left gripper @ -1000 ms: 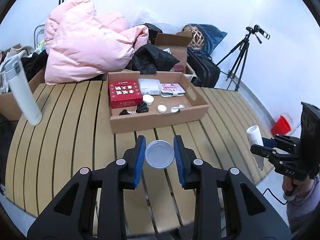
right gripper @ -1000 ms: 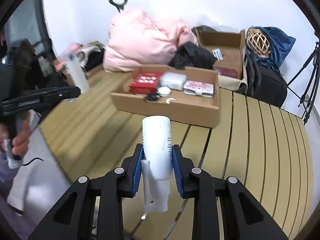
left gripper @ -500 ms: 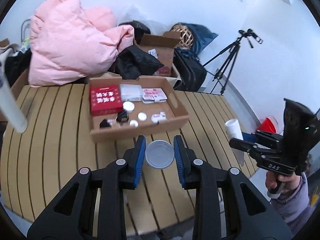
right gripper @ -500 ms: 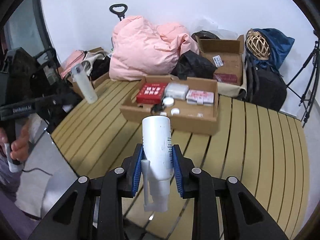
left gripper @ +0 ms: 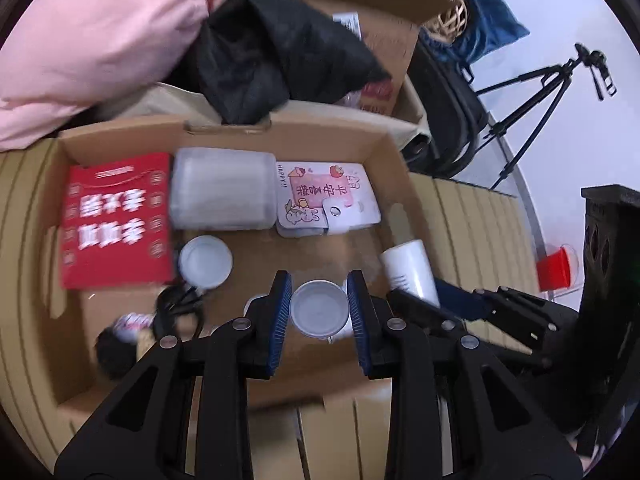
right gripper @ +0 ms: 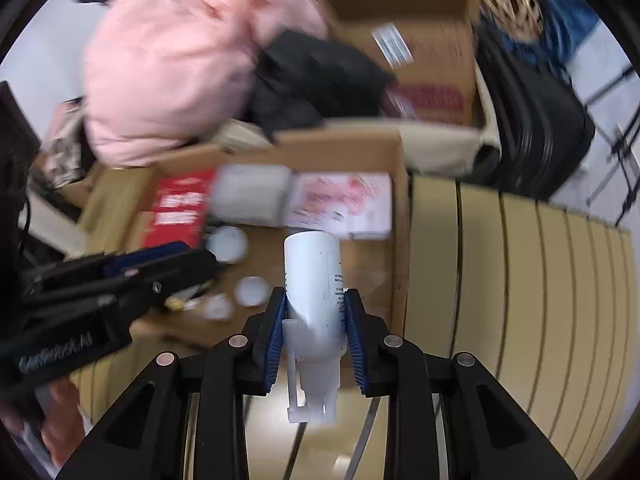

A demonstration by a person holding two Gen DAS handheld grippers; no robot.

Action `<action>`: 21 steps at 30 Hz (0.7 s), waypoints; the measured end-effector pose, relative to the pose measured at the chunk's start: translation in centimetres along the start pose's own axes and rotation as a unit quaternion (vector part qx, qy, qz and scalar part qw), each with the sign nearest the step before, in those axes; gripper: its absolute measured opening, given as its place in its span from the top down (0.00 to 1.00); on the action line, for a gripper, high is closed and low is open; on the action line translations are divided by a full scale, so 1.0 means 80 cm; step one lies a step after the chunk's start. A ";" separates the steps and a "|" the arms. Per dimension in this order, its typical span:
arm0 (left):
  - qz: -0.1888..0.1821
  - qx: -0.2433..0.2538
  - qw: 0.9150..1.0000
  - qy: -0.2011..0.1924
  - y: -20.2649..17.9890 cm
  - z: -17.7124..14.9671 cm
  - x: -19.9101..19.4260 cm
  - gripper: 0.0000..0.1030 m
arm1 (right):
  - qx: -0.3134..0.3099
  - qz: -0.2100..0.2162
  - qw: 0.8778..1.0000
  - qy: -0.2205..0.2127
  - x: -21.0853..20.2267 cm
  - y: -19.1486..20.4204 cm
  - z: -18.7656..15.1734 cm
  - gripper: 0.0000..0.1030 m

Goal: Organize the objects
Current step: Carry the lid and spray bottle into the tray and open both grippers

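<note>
Nearest to you, your left gripper (left gripper: pixel 319 312) is clenched on a small white jar (left gripper: pixel 319 310), the blue pads pinching its round sides so its flat face looks back at the camera; that sideways pinch keeps it level for setting down. Your right gripper (right gripper: pixel 314 322) grasps a white spray bottle (right gripper: pixel 314 280) around its body, nozzle end toward you and base pointing away, so it can go in base first. Both hang over the near right part of the cardboard tray (left gripper: pixel 394 168), side by side, where the floor looks bare, likely your drop spot. To the left lie a white lid (left gripper: pixel 205 261) and some small dark bits. Farther in, along the back wall, sit a red box (left gripper: pixel 114 216), a clear plastic case (left gripper: pixel 222 188) and a pink-printed card case (left gripper: pixel 326 196), packed in a row to leave the front free. Beyond the tray is a pink duvet (left gripper: pixel 100 32).
</note>
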State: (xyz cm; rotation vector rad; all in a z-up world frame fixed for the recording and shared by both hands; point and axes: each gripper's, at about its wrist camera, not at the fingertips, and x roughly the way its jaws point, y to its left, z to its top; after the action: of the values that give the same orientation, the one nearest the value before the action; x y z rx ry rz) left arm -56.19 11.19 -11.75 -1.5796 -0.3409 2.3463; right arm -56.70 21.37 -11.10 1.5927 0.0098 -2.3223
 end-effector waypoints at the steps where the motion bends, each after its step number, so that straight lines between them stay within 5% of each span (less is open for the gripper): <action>1: 0.003 0.001 1.000 0.002 0.001 0.001 0.009 0.76 | 0.003 -0.004 1.000 0.008 0.013 -0.004 0.000 0.70; 6: 0.007 0.017 1.000 0.015 -0.001 0.002 0.036 0.71 | 0.001 -0.021 1.000 0.020 0.049 -0.005 0.002 0.68; 7: 0.010 0.024 1.000 0.011 -0.003 0.003 0.034 0.64 | -0.003 -0.025 0.999 0.023 0.051 -0.004 0.003 0.66; 10: 0.022 0.031 0.999 -0.022 -0.003 0.000 0.014 0.35 | -0.024 -0.046 0.999 0.013 0.053 0.001 0.005 0.33; 11: 0.028 0.030 0.999 -0.029 -0.002 0.001 0.007 0.32 | -0.029 -0.034 0.999 0.006 0.050 0.004 0.004 0.15; 12: 0.038 0.032 0.998 -0.040 -0.001 -0.001 -0.002 0.32 | -0.031 -0.038 0.999 -0.003 0.046 0.007 0.003 0.09; 16: 0.090 0.057 0.992 -0.070 0.005 -0.012 -0.037 0.12 | -0.042 -0.057 0.997 -0.021 0.029 0.016 -0.001 0.04; 21: 0.113 0.061 0.986 -0.103 0.015 -0.036 -0.096 0.08 | -0.037 -0.060 0.997 -0.038 -0.007 0.017 -0.011 0.04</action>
State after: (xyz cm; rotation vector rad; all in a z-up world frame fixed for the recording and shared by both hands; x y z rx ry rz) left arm -50.93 7.35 -6.63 -1.3867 -0.0608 2.6543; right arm -55.34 20.40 -10.72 1.5052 0.1778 -2.4415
